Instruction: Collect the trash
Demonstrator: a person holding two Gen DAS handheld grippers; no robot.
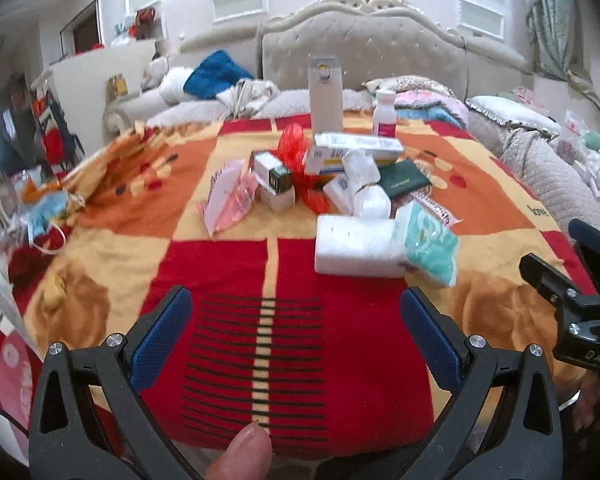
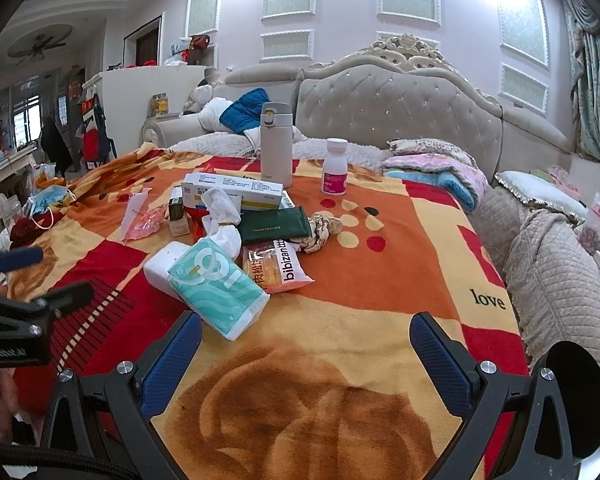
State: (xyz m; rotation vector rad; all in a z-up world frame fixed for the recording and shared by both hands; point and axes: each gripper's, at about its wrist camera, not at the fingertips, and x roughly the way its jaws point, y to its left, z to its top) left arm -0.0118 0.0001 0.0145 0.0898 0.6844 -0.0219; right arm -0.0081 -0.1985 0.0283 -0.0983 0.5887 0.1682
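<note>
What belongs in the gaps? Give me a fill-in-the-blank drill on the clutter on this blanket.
1. The tall thermos flask stands ____ at the far edge of the blanket.
2. The word printed on the blanket near the right edge is ____.
3. The teal tissue pack leans on a ____ foam block.
4. Both the left hand-held gripper and the right hand-held gripper are ____ and hold nothing.

Missing words: upright; love; white; open

Behind the teal-and-white soft tissue pack point(image 2: 219, 288) lying tilted on my blanket, I see a crumpled white paper wad point(image 2: 224, 216), a flat orange snack wrapper point(image 2: 278, 266) beside it and red crinkled plastic point(image 1: 296, 148) farther back.
</note>
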